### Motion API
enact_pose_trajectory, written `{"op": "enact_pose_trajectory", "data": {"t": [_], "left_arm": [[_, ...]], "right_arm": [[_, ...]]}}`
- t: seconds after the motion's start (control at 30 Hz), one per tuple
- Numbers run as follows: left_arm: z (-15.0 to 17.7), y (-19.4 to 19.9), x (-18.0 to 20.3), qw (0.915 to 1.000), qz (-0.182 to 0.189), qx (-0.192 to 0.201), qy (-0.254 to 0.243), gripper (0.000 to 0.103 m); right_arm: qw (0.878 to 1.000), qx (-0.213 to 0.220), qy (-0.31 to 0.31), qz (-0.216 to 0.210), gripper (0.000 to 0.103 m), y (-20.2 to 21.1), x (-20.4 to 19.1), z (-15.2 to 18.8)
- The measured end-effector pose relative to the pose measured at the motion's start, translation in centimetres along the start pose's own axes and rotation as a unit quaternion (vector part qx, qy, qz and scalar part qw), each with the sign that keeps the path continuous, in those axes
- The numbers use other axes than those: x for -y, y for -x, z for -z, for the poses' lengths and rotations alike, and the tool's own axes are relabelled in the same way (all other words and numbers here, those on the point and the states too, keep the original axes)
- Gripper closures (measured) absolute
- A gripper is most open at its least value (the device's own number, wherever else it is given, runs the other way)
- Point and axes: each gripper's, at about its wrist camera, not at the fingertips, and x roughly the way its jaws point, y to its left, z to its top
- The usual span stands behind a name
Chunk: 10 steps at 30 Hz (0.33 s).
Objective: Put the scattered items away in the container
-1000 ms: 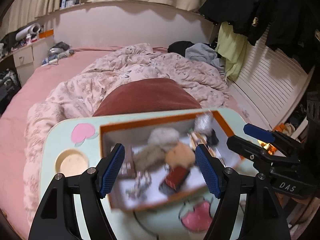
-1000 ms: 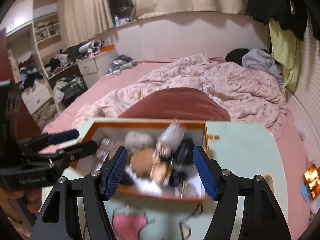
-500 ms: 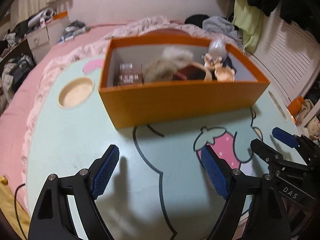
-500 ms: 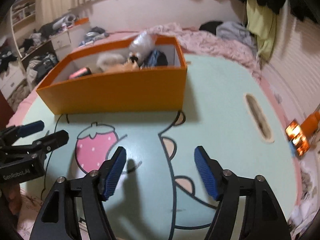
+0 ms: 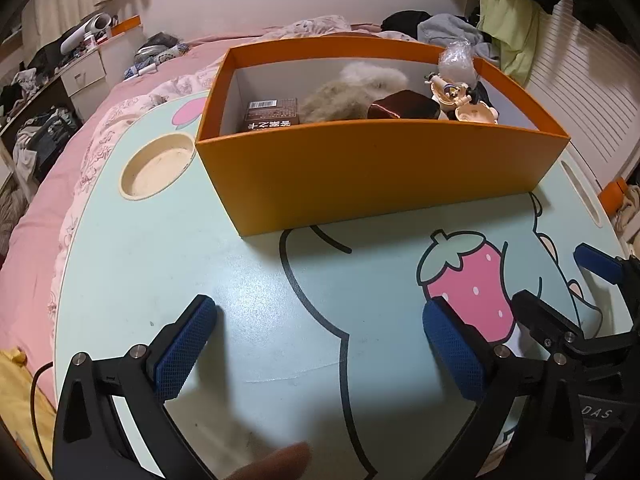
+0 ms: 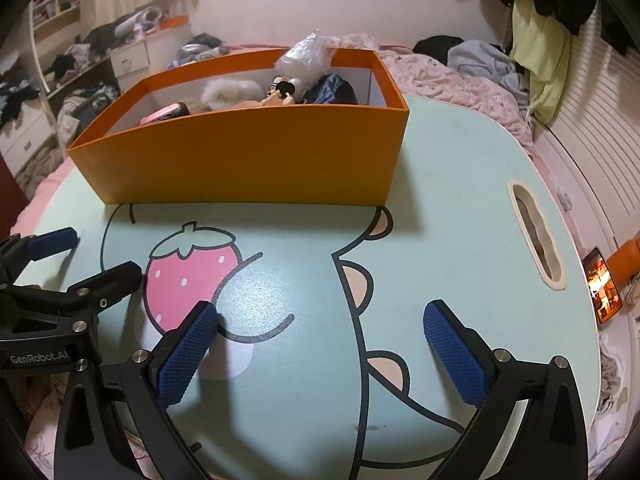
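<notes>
An orange box [image 5: 376,172] stands on the mint-green table [image 5: 160,260]. It holds a brown printed carton [image 5: 272,114], a grey fluffy item [image 5: 352,92], a dark red item [image 5: 404,106], a small figurine [image 5: 460,96] and crinkled clear plastic [image 5: 456,60]. My left gripper [image 5: 318,316] hovers low over the table in front of the box, jaws opening, nothing between them. My right gripper [image 6: 320,312] sits beside it on the right, jaws also opening and empty. Each gripper also shows in the other's view: the right gripper [image 5: 550,274] and the left gripper [image 6: 104,252].
The table top carries a strawberry print [image 5: 468,280], a round cup hollow [image 5: 158,166] and a handle slot [image 6: 536,236]. A lit phone [image 6: 604,284] lies off the right edge. A fingertip [image 5: 276,464] shows at the bottom. A bed with a pink quilt [image 6: 452,76] lies behind.
Both grippers dropped from above the box to low over the table in front of it. Their jaws have spread wider. The box now looks sharp and still.
</notes>
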Motion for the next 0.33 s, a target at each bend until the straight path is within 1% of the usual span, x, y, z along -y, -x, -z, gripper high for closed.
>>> {"op": "enact_pose_trajectory", "data": {"t": [0.23, 0.33], "left_arm": [[0.27, -0.09, -0.13, 1.0, 0.0, 0.0, 0.0, 0.0], [0.31, -0.06, -0.09, 1.0, -0.001, 0.007, 0.002, 0.0]], "right_arm": [[1.0, 0.0, 0.0, 0.0, 0.0, 0.0, 0.04, 0.01], [1.0, 0.0, 0.0, 0.0, 0.0, -0.02, 0.01, -0.01]]}}
